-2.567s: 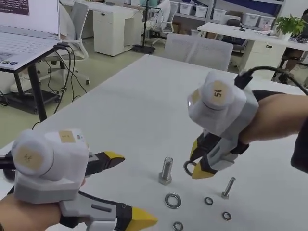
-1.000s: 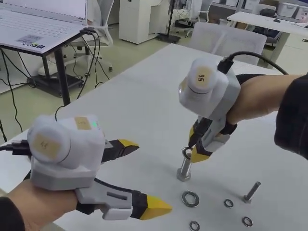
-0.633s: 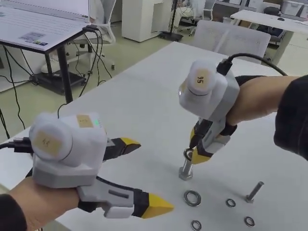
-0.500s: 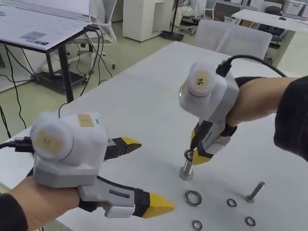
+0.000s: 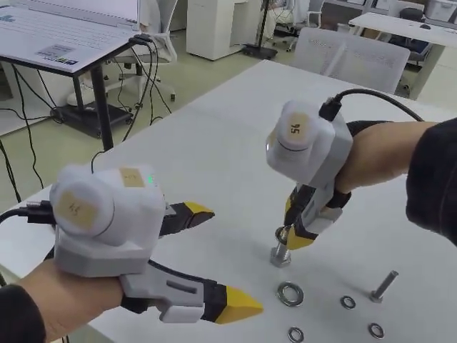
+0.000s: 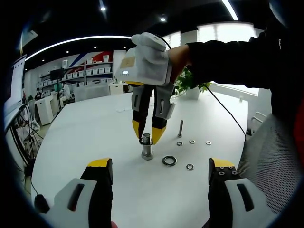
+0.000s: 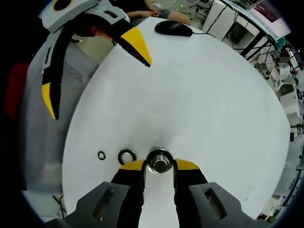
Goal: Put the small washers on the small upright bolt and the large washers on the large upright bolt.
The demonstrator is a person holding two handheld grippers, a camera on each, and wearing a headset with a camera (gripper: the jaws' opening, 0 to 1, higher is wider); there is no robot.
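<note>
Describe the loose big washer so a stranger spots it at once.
On the white table, find the large upright bolt under the right gripper. The loose large washer lies flat by the bolt's foot, nearer the person. It is much wider than the small washers beside it and, unlike the gripped washer, lies free.

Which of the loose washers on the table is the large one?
The washer lying closest to the large bolt; the three small washers farther out are clearly smaller rings.

A laptop (image 5: pixel 57 28) sits left of the white table (image 5: pixel 214 143), a chair (image 5: pixel 350 61) beyond.
</note>
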